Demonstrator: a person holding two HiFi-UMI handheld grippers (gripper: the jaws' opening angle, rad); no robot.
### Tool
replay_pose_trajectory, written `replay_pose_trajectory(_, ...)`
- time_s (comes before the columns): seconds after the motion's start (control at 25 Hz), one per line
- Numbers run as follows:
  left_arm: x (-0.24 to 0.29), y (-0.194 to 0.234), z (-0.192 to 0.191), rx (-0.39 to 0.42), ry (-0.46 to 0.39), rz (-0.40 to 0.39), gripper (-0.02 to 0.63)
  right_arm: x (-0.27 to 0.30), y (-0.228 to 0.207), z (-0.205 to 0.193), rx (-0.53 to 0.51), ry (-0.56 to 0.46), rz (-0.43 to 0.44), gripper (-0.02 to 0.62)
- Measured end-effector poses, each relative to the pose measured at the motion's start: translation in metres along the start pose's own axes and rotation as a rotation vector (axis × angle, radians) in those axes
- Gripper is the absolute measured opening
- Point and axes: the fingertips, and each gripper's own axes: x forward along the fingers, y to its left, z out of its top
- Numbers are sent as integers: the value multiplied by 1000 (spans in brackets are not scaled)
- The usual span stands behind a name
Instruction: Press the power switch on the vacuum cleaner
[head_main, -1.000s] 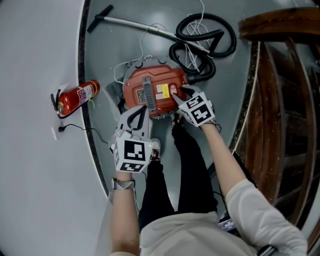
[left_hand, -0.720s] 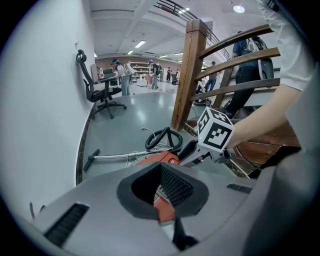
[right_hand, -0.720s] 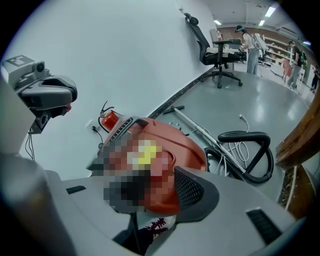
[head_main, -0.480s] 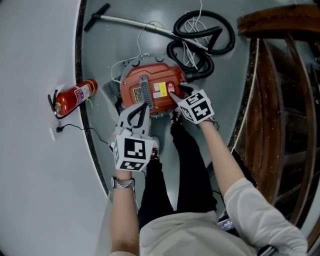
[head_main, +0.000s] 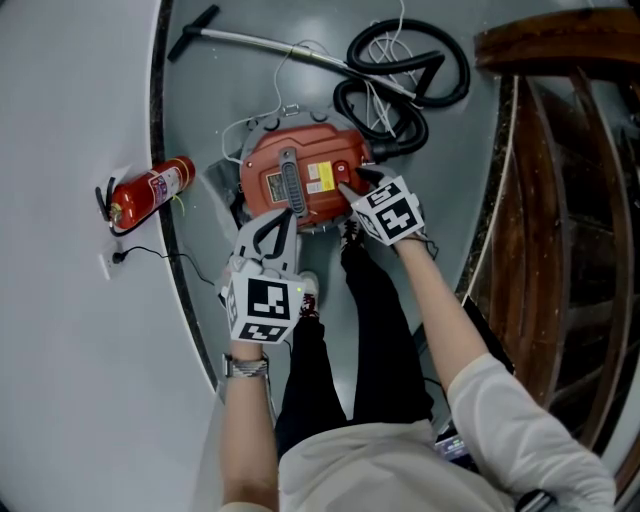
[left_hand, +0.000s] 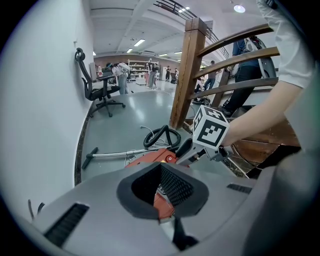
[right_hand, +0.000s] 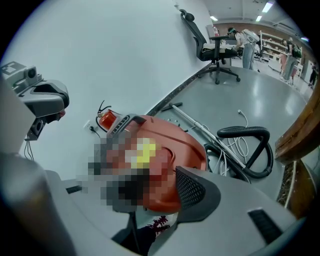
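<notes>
Down on the grey floor (head_main: 200, 110), close to the curved white wall (head_main: 70, 350), sits the red dome-shaped plastic vacuum cleaner (head_main: 300, 160). Its small round power switch (head_main: 343, 173) lies on the top shell, on the side nearer the right gripper (head_main: 353, 188). That is likely why this hand does the reaching: the right gripper slants down onto that corner with its tips at the switch. Its jaws have just been opening and now stand spread wide, with only the red shell beneath them and nothing pinched. I judge that spread jaws leave one tip free to poke the button. The left gripper (head_main: 287, 213) hangs at the near end of the grey carry handle (head_main: 291, 185), its tips brought together on nothing, probably parked there to steady the body or keep clear.

Whether the right tip truly presses the switch or only sits just beside it I cannot tell. From the head view the gripper partly covers the button, and the right gripper view shows neither its other jaw nor the switch. Contact between the left gripper and the shell is also unclear. The black ribbed hose (right_hand: 243, 132), the metal wand (head_main: 260, 42) and a red fire extinguisher (head_main: 150, 190) lie apart from the work. A brown wooden railing (head_main: 560, 45) is cut off at the edge.
</notes>
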Motion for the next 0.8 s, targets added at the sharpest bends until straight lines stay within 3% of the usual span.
replay_pose_trajectory(0.48, -13, 3, 7, -6, -21, 4, -3, 1, 0, -3, -6, 17, -29, 170)
replay_pose_trajectory(0.8, -17, 4, 7, -14, -19, 8, -3, 1, -1, -4, -55, 8, -97, 173)
